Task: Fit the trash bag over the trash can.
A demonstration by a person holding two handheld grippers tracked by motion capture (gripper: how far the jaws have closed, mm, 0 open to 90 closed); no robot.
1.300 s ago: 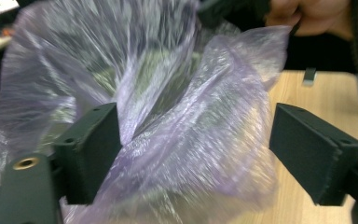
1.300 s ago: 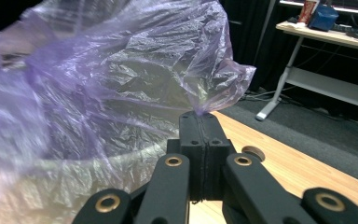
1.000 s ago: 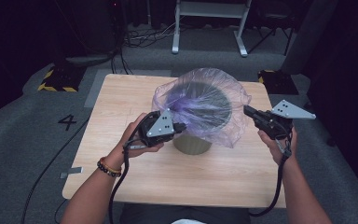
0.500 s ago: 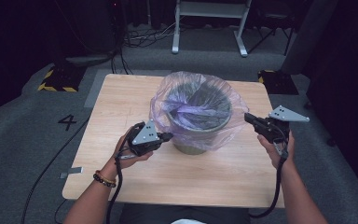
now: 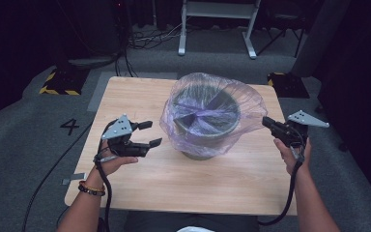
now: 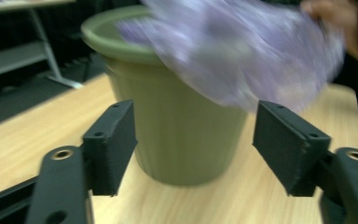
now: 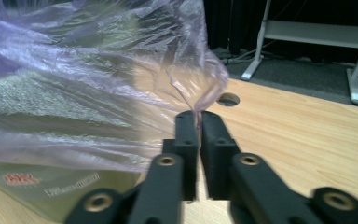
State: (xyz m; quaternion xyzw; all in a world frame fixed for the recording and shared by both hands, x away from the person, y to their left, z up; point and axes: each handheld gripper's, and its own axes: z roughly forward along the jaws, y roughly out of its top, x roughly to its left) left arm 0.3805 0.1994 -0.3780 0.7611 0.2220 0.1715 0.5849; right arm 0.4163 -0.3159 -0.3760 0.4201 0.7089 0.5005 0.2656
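My left gripper has come away from the bag's near rim and dropped toward the bench; its fingers have just been opening and now stand wide with nothing between them. In the left gripper view the green bin stands straight ahead beyond those fingers, the purple bag draped over its far rim. My right gripper has its fingers pinched shut on a fold of the bag's edge, which rises right from the fingertips, with the bag billowing over the bin's mouth. I judge I'm mid-way through fitting the liner. Next I need the left fingers back at the loose film to grip it and pull it down over the rim.
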